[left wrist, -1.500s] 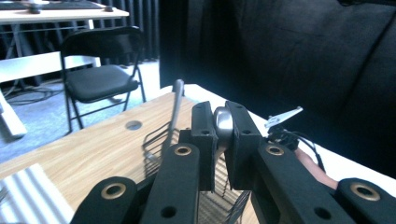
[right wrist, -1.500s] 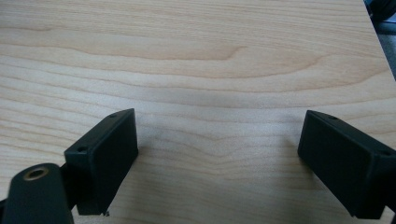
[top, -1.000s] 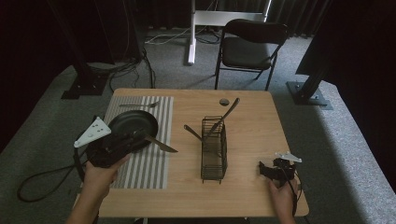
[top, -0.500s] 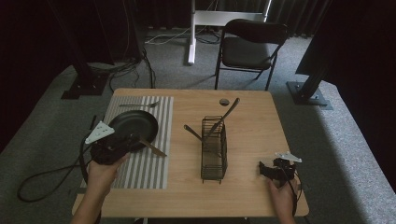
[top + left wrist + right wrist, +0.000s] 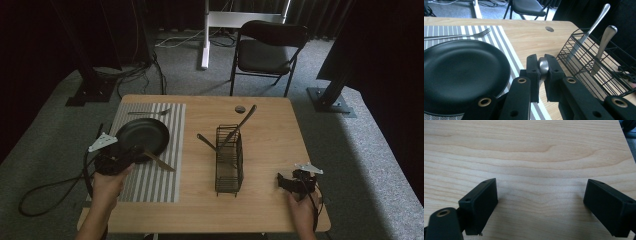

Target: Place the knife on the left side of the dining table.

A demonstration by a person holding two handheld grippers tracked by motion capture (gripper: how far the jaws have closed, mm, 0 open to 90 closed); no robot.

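Gripping item one: the left gripper [image 5: 542, 72] is pinching the rounded handle end of a knife [image 5: 159, 161] between its jaws, at the right edge of the black plate [image 5: 142, 135] on the striped placemat [image 5: 160, 150].

Knife, long axis: running from the jaws toward the table's middle and the person's side, blade lying low over the placemat just beside the plate.

Wire cutlery basket [image 5: 229, 160]: standing at the table's centre, to the right of the held knife, already holding two upright utensils [image 5: 594, 23]. The left hand is the nearer one to it.

Fork [image 5: 150, 112]: lying on the placemat beyond the plate, untouched.

Right gripper [image 5: 295, 181]: resting near the table's front right corner, jaws spread wide over bare wood, holding nothing.

Judged purpose: laying or clearing a place setting; which of the two cannot be told.
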